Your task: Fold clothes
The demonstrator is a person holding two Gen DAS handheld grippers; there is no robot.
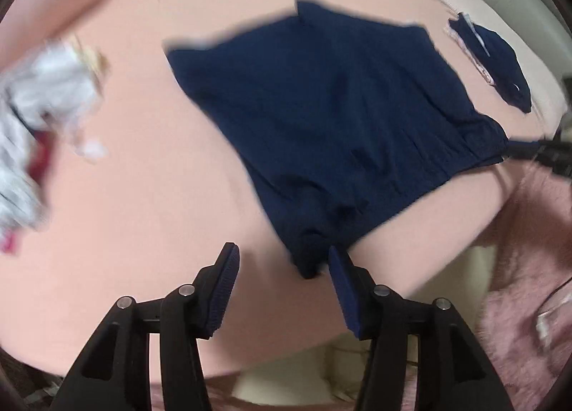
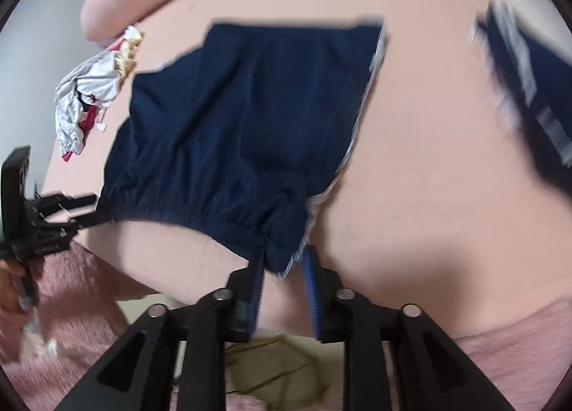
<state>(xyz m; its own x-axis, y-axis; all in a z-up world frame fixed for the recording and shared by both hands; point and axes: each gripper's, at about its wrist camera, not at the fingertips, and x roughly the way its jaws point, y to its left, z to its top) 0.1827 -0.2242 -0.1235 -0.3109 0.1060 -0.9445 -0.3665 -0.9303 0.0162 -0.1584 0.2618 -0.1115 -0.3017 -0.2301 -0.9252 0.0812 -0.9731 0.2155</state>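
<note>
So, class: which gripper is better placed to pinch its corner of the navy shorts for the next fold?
Probably right: the right gripper narrowly straddles the navy shorts' waistband corner; the left gripper's fingers stand wide, cloth off-centre.

Both wrist views look steeply down, close over the same navy shorts point(image 1: 332, 132), from opposite waistband corners.

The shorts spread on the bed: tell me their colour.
The shorts are dark navy blue, with a pale striped edge on one side; that edge shows best in the right wrist view.
</note>
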